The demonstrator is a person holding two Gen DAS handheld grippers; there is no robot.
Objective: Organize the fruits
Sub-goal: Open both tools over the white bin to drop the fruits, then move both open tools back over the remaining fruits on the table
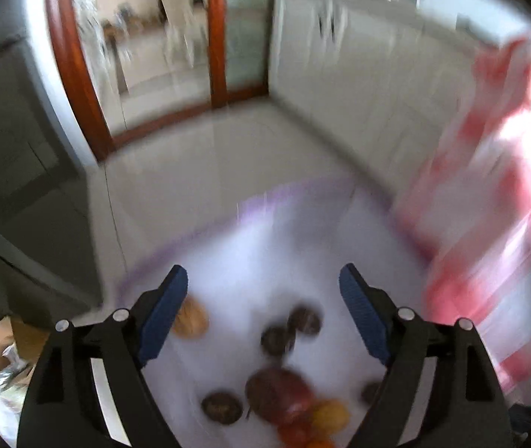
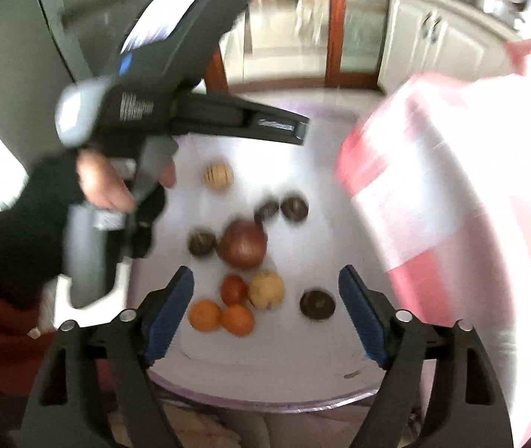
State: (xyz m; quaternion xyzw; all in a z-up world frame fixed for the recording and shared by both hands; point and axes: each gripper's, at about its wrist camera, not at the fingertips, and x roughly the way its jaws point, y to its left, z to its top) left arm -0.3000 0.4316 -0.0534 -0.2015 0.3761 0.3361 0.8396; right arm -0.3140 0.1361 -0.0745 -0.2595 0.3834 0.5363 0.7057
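From my left hand-held gripper (image 1: 263, 280), jaws apart and empty, I see blurred fruits (image 1: 280, 395) just beneath on a round white counter (image 1: 250, 246); grey tiled floor (image 1: 209, 156) and white cabinets (image 1: 343, 71) lie beyond.

My right hand-held gripper (image 2: 265, 280), also spread and empty, shows two round oranges (image 2: 222, 316) between its fingers and a red-and-white plastic bag (image 2: 433, 186) to its right.

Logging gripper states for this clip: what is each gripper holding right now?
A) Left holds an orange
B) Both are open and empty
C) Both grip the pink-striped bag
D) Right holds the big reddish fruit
B: the left gripper and right gripper both gape with nothing between the fingers; the fruit lies loose on the white table.
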